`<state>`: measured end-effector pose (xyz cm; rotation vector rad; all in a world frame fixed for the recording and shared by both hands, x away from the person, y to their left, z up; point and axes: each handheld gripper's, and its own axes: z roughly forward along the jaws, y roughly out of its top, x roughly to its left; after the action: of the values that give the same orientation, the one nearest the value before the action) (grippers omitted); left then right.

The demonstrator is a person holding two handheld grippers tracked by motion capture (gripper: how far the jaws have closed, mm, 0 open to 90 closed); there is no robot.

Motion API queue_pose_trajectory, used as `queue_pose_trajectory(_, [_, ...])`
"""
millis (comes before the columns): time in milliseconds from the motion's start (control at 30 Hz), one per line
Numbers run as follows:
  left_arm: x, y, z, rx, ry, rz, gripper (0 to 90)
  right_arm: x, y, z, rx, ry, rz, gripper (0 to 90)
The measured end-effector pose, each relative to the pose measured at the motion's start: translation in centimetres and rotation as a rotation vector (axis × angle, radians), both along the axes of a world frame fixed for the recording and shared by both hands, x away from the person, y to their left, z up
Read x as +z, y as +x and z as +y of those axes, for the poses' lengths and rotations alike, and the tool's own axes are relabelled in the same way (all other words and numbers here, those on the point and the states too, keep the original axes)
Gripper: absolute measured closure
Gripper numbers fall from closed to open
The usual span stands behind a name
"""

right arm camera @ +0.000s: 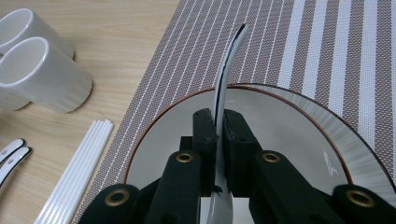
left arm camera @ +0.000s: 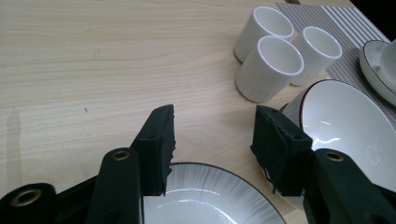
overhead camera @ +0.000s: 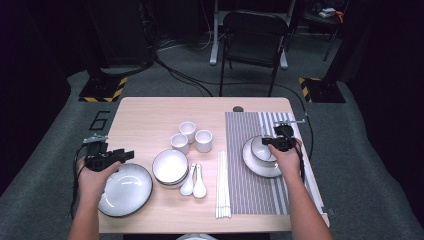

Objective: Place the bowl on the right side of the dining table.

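Observation:
My right gripper (overhead camera: pixel 272 142) (right arm camera: pixel 219 121) is shut on the rim of a small white bowl (overhead camera: pixel 261 147) (right arm camera: pixel 231 56), seen edge on between the pads. The bowl sits over a white plate (overhead camera: pixel 260 169) (right arm camera: pixel 289 135) on the striped placemat (overhead camera: pixel 250 195) (right arm camera: pixel 327 46). I cannot tell whether the bowl rests on the plate or hangs just above it. At the table's left, my left gripper (overhead camera: pixel 126 155) (left arm camera: pixel 212 126) stands open with nothing between its pads, above the far edge of a large ribbed plate (overhead camera: pixel 127 192) (left arm camera: pixel 210 200).
Three white cups (overhead camera: pixel 192 136) (left arm camera: pixel 271 65) stand mid-table. Near them are stacked bowls (overhead camera: pixel 170 167) (left arm camera: pixel 345 126), two spoons (overhead camera: pixel 194 182) (right arm camera: pixel 11 151) and white chopsticks (overhead camera: pixel 223 185) (right arm camera: pixel 79 168). A black chair (overhead camera: pixel 252 35) stands beyond the far edge.

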<state>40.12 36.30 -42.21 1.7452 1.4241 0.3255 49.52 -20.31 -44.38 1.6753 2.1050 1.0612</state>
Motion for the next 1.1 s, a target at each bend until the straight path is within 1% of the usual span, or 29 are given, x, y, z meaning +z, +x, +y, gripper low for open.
queue_pose_trajectory(167, [0.0, 0.0, 0.2, 0.004, -0.003, -0.010, 49.0, -0.2, 0.1, -0.1, -0.002, -0.008, 0.006, 85.0])
queue_pose_trajectory(200, [0.0, 0.0, 0.2, 0.004, -0.003, -0.010, 49.0, -0.2, 0.1, -0.1, -0.002, -0.008, 0.006, 85.0])
queue_pose_trajectory(233, [0.0, -0.1, 0.2, 0.008, -0.006, -0.003, 49.0, -0.3, 0.2, 0.0, -0.008, -0.003, 0.016, 85.0])
queue_pose_trajectory(267, [0.0, -0.1, 0.2, 0.007, -0.006, -0.003, 49.0, -0.3, 0.2, 0.0, -0.004, -0.009, 0.013, 85.0])
queue_pose_trajectory(367, [0.0, 0.0, 0.2, 0.006, -0.005, -0.008, 49.0, -0.4, 0.3, -0.1, -0.009, -0.013, 0.016, 85.0])
queue_pose_trajectory(400, [0.0, 0.0, 0.2, 0.006, -0.004, -0.008, 49.0, -0.5, 0.3, -0.1, -0.013, -0.009, 0.026, 85.0])
queue_pose_trajectory(467, [0.0, 0.0, 0.2, 0.006, -0.004, -0.008, 49.0, -0.6, 0.3, -0.1, -0.011, -0.011, 0.020, 85.0])
queue_pose_trajectory(500, [0.0, 0.0, 0.1, 0.007, -0.001, -0.006, 49.0, -0.6, 0.3, -0.1, -0.018, -0.010, 0.029, 85.0])
queue_pose_trajectory(567, [0.0, 0.0, 0.1, 0.005, -0.001, -0.006, 49.0, -0.7, 0.3, -0.1, -0.016, -0.013, 0.031, 85.0])
queue_pose_trajectory(600, [0.0, 0.0, 0.1, 0.006, -0.001, -0.006, 49.0, -0.7, 0.3, 0.0, -0.028, -0.008, 0.041, 85.0])
queue_pose_trajectory(700, [0.0, -0.1, 0.2, 0.007, -0.004, -0.006, 49.0, -0.8, 0.3, -0.1, -0.027, -0.012, 0.040, 85.0])
queue_pose_trajectory(733, [0.0, -0.1, 0.2, 0.007, -0.004, -0.006, 49.0, -1.0, 0.5, -0.3, -0.013, -0.021, 0.022, 84.9])
queue_pose_trajectory(767, [0.0, -0.1, 0.2, 0.008, -0.002, -0.004, 49.0, -1.0, 0.5, -0.3, -0.013, -0.021, 0.022, 84.9])
queue_pose_trajectory(900, [0.0, -0.1, 0.2, 0.006, -0.004, -0.004, 49.0, -1.3, 0.5, -0.2, -0.029, -0.019, 0.046, 85.0])
queue_pose_trajectory(1100, [0.0, 0.0, 0.2, 0.006, -0.003, -0.004, 49.0, -1.6, 0.7, -0.3, -0.036, -0.021, 0.050, 85.0])
